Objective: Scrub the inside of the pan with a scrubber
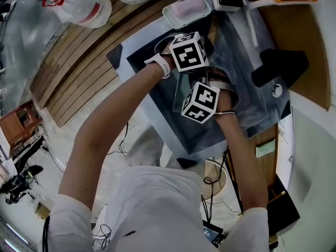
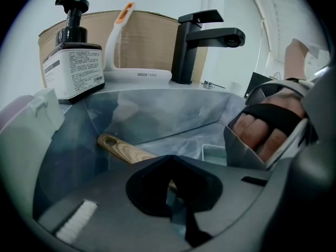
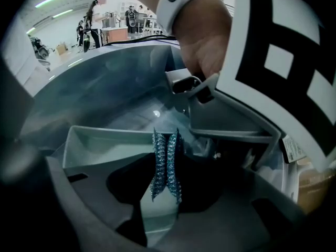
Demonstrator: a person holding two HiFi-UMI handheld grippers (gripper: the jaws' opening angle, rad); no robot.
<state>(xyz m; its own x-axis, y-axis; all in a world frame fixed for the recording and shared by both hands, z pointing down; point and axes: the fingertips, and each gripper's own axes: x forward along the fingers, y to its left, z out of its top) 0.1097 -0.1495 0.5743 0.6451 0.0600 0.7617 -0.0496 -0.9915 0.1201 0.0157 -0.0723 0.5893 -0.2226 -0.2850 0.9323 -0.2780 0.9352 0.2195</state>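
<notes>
A pale rectangular pan point(image 3: 100, 140) with a wooden handle point(image 2: 123, 151) lies in the grey sink point(image 2: 157, 114). My left gripper point(image 2: 173, 196) is shut on that handle near the pan end. A corner of the pan point(image 2: 212, 152) shows just past it. My right gripper point(image 3: 165, 185) is shut on a folded blue scrubber point(image 3: 166, 161), which stands over the pan's inside, near its rim. In the head view both marker cubes, left point(image 1: 188, 51) and right point(image 1: 200, 102), sit close together over the sink and hide the jaws and most of the pan.
On the counter behind the sink stand a soap pump bottle point(image 2: 73, 62), a black faucet point(image 2: 202, 41) and a white brush with an orange grip point(image 2: 121, 35). A pale lidded box point(image 1: 186, 10) sits at the sink's far edge. Plastic bags point(image 1: 79, 4) lie on the floor.
</notes>
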